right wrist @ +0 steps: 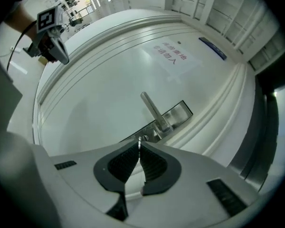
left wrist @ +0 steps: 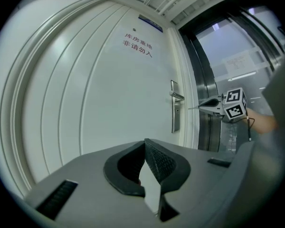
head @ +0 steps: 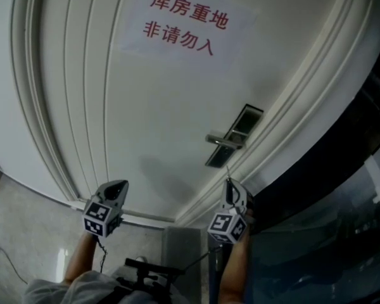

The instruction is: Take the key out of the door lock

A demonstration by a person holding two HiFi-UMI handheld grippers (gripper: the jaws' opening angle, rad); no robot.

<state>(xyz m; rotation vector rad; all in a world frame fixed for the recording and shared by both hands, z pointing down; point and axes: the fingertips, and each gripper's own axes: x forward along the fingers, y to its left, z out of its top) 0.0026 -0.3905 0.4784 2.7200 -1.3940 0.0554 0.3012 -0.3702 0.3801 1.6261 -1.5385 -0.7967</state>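
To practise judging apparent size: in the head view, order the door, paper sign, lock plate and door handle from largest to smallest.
1. door
2. paper sign
3. lock plate
4. door handle, somewhat smaller than the plate

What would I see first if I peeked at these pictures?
A big white door fills the head view, with a paper sign in red writing near its top. Toward the lower right is its silver handle, and just below that the right tongs pinch a thin key.
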